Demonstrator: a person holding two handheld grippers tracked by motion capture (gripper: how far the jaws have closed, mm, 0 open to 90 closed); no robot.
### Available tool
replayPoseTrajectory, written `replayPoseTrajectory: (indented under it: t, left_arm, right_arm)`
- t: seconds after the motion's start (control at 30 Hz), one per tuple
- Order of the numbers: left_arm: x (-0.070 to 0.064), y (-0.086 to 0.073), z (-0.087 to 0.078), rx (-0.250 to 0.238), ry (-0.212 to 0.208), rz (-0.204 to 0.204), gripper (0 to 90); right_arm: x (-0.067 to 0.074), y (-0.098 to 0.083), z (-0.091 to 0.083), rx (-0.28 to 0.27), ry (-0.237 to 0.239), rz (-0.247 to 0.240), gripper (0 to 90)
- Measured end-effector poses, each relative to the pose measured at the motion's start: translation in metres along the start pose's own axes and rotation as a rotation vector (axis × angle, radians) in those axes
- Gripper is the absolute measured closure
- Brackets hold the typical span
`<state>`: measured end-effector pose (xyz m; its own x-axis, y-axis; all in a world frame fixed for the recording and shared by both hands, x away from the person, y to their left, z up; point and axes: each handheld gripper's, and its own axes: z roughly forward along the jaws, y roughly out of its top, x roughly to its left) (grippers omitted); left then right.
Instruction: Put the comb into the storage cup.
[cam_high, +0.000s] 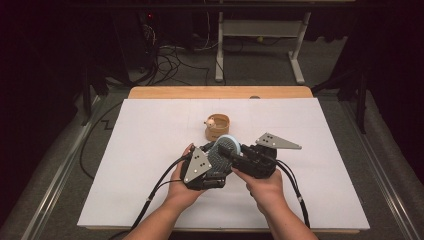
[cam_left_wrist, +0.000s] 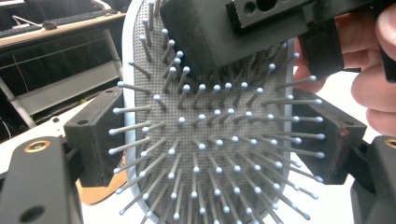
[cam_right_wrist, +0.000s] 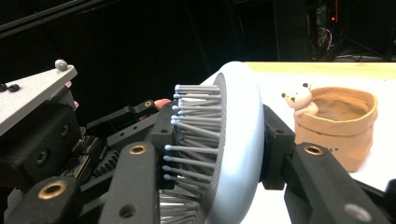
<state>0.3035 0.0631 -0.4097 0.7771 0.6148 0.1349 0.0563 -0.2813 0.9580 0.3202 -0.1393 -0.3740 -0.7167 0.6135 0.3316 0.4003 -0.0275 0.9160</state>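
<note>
We see the hairbrush (cam_high: 226, 148) just in front of the tan pot (cam_high: 218, 127), clamped edgewise by our left tool (cam_left_wrist: 205, 140) and face-to-back by our right tool (cam_right_wrist: 219, 154).

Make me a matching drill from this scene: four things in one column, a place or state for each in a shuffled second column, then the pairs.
Things
1. hairbrush
2. tan pouch
3. bear figure
4. left gripper

Places or states
A. perched on the pouch's rim
B. standing on the white table sheet beyond the hands
C. jaws on the brush's two edges
D. pale blue, held off the table between both grippers

Pairs: 1-D, 2-B, 3-A, 4-C
</note>
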Motion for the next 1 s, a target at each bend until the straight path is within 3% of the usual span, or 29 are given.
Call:
replayPoseTrajectory:
  t: [0.4, 0.73, 1.0]
  left_arm:
    - [0.001, -0.001, 0.0, -0.006, -0.006, -0.004, 19.4]
    - [0.005, -0.001, 0.001, 0.002, -0.018, -0.038, 18.2]
    - [0.01, -0.002, 0.0, 0.015, -0.035, -0.067, 14.6]
  right_arm:
    - [0.001, 0.0, 0.0, -0.005, -0.008, -0.009, 61.1]
    - [0.001, 0.002, 0.0, -0.006, -0.016, -0.007, 61.0]
    - [-0.006, 0.01, -0.008, -0.043, -0.048, -0.002, 61.0]
